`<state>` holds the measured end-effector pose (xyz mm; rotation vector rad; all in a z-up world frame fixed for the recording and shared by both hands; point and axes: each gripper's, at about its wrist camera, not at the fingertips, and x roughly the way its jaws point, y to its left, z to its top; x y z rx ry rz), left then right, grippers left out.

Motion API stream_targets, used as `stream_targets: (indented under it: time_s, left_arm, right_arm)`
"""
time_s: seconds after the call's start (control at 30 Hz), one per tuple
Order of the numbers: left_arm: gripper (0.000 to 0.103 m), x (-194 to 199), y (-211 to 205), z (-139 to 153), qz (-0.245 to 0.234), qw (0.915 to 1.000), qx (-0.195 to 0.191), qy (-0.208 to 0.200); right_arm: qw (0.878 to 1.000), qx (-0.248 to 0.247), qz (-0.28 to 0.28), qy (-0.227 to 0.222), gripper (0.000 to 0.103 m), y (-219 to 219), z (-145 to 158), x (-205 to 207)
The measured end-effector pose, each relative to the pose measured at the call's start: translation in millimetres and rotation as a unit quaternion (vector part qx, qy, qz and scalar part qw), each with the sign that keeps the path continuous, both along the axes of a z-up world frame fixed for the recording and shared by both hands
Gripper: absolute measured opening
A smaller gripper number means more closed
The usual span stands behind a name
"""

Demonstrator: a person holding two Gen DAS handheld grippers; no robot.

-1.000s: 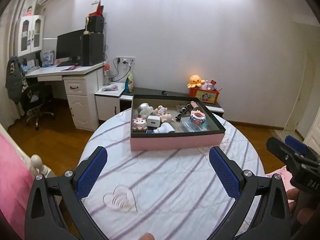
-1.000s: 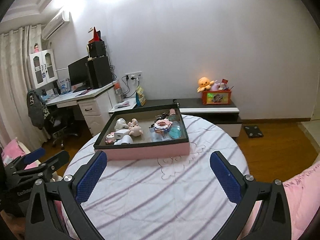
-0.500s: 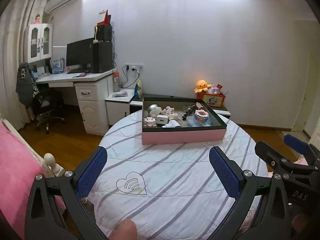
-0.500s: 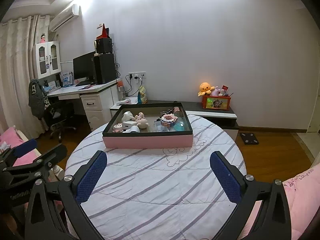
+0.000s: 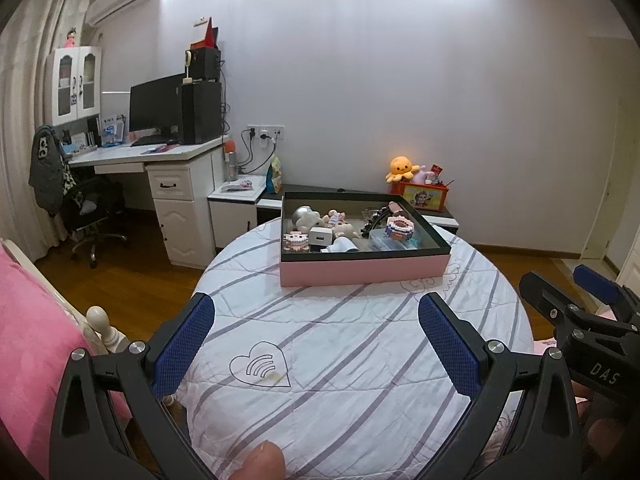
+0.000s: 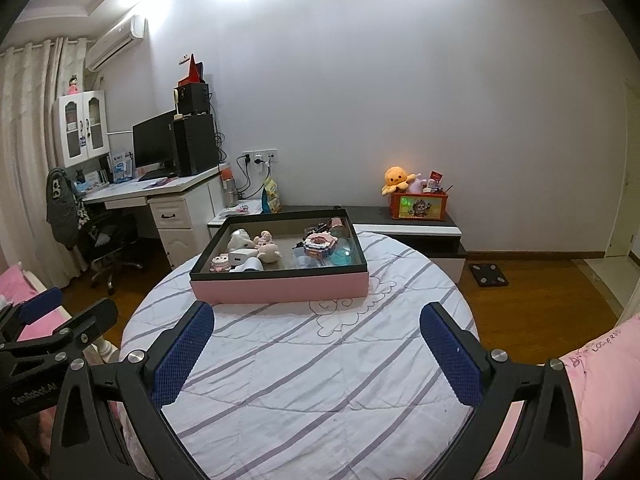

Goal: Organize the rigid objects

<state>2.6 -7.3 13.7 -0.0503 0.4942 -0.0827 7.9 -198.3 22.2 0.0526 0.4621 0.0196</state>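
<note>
A pink box with a dark rim (image 5: 362, 269) (image 6: 280, 286) sits at the far side of a round table covered by a striped cloth (image 5: 340, 352) (image 6: 304, 368). Inside it lie several small items: pale figurines (image 5: 308, 218) (image 6: 240, 240), a white charger cube (image 5: 320, 236), a pink-and-white block model (image 5: 398, 228) (image 6: 318, 245) and a teal item (image 6: 342, 256). My left gripper (image 5: 316, 340) hangs open above the near table edge, nothing between its blue pads. My right gripper (image 6: 316, 344) is likewise open and empty, well short of the box.
A white desk with monitor and speakers (image 5: 160, 152) and an office chair (image 5: 86, 208) stand at the left. A low cabinet with an orange toy box (image 6: 418, 206) is behind the table. Pink bedding (image 5: 28, 340) flanks the near side. A scale (image 6: 489, 274) lies on the wood floor.
Both grippers have pulled back and risen from the table, so the box looks smaller and farther. Both stayed open and empty.
</note>
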Motion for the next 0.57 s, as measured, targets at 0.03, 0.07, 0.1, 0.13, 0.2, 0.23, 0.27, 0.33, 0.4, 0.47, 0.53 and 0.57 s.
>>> stream_targets:
  time_s: [0.03, 0.07, 0.1, 0.13, 0.2, 0.23, 0.27, 0.33, 0.4, 0.47, 0.53, 0.57]
  left_arm:
    - [0.103, 0.1, 0.0, 0.0, -0.001, 1.0, 0.0, 0.001]
    - [0.103, 0.3, 0.1, -0.2, -0.002, 1.0, -0.001, 0.001]
    - [0.103, 0.7, 0.0, -0.3, -0.002, 1.0, -0.002, 0.002]
    - [0.103, 0.9, -0.2, -0.5, -0.002, 1.0, -0.002, 0.002]
    - [0.103, 1.3, 0.1, -0.6, 0.001, 1.0, -0.001, 0.003]
    - [0.103, 1.6, -0.1, -0.6, 0.002, 1.0, -0.001, 0.003]
    - [0.103, 1.7, 0.0, -0.6, 0.003, 1.0, -0.001, 0.003]
    - [0.103, 2.0, 0.0, -0.6, 0.005, 1.0, -0.001, 0.002]
    - [0.103, 1.7, 0.4, -0.7, 0.004, 1.0, -0.004, 0.002]
    - [0.103, 1.2, 0.3, -0.5, -0.002, 1.0, -0.01, 0.001]
    - [0.103, -0.1, 1.2, -0.3, -0.006, 0.9998, -0.017, -0.002]
    - [0.103, -0.3, 1.0, -0.1, -0.007, 0.9998, -0.019, -0.003]
  right_arm:
    - [1.0, 0.0, 0.0, 0.0, 0.103, -0.1, -0.2, 0.1]
    - [1.0, -0.001, 0.0, 0.0, 0.103, 0.0, 0.1, 0.4]
    - [1.0, -0.001, 0.0, 0.001, 0.103, 0.6, 0.0, 0.7]
    - [1.0, -0.001, 0.0, 0.001, 0.103, 0.8, -0.2, 0.7]
    - [1.0, -0.002, 0.0, 0.001, 0.103, 1.1, 0.1, 0.7]
    - [1.0, -0.002, 0.0, 0.001, 0.103, 1.1, 0.0, 0.8]
    - [1.0, -0.001, 0.0, 0.002, 0.103, 1.1, -0.1, 1.0]
    - [1.0, -0.001, -0.001, 0.003, 0.103, 1.2, -0.6, 1.3]
    - [1.0, -0.001, 0.0, 0.006, 0.103, 1.4, -2.6, 2.3]
    - [1.0, 0.0, 0.0, 0.007, 0.103, 0.8, -4.8, 2.7]
    - [1.0, -0.001, 0.0, 0.009, 0.103, 0.6, -6.5, 3.5]
    - [1.0, -0.001, 0.0, 0.009, 0.103, 0.5, -7.0, 3.6]
